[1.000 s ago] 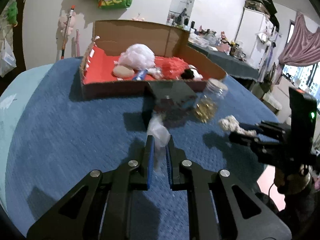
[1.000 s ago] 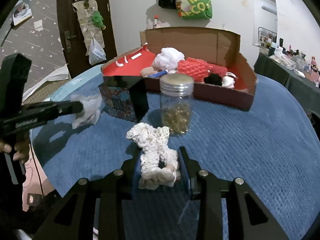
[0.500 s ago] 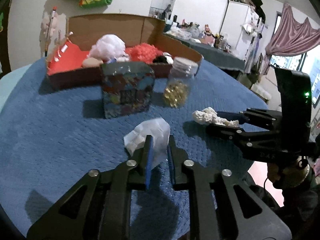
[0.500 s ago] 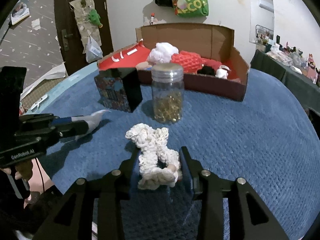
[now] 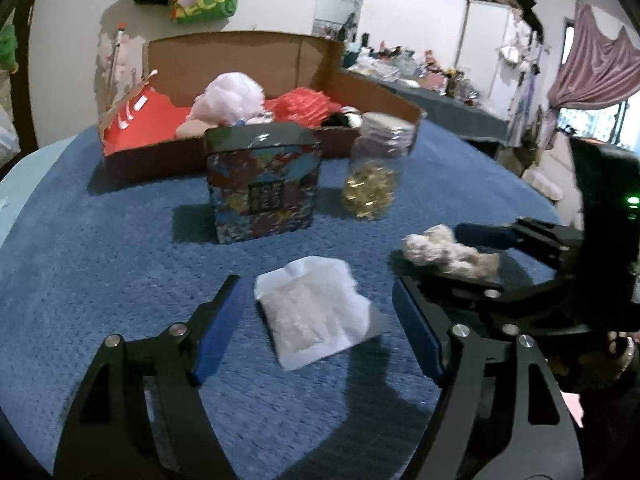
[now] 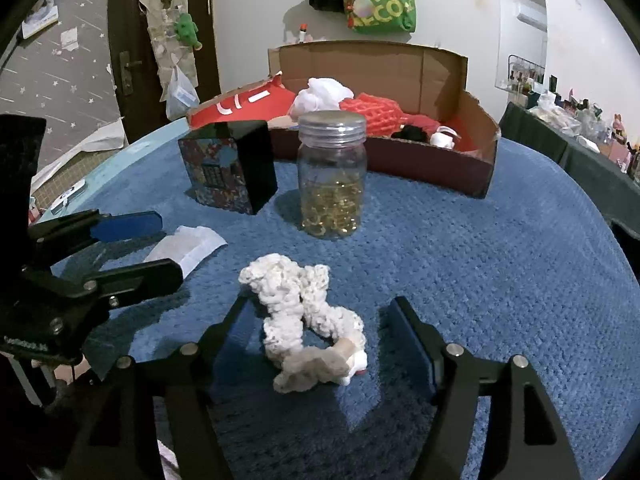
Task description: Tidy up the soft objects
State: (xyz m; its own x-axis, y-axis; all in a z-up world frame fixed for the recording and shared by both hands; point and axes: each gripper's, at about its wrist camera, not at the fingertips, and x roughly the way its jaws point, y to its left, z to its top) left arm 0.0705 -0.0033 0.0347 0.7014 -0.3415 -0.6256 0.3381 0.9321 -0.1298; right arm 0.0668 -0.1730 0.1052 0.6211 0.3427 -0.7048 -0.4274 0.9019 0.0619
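A white soft packet [image 5: 314, 312] lies flat on the blue cloth between the fingers of my left gripper [image 5: 316, 292], whose jaws are opening and no longer touch it. The same packet [image 6: 186, 245] shows in the right wrist view beside the left gripper [image 6: 156, 246]. A cream knitted piece [image 6: 304, 320] lies on the cloth between the fingers of my right gripper [image 6: 318, 308], whose jaws are also opening, clear of it. From the left wrist view, the knitted piece [image 5: 448, 252] and right gripper [image 5: 444, 256] are at the right.
A patterned dark box [image 5: 262, 184] and a glass jar of golden beads [image 6: 332, 180] stand mid-table. Behind them a cardboard box [image 6: 440, 164] with red lining holds several soft items. The table's round edge is close at left and right.
Both grippers opened wide. The left one lowered the white packet onto the cloth and let it go; the right one released the knitted piece, which stays where it lay.
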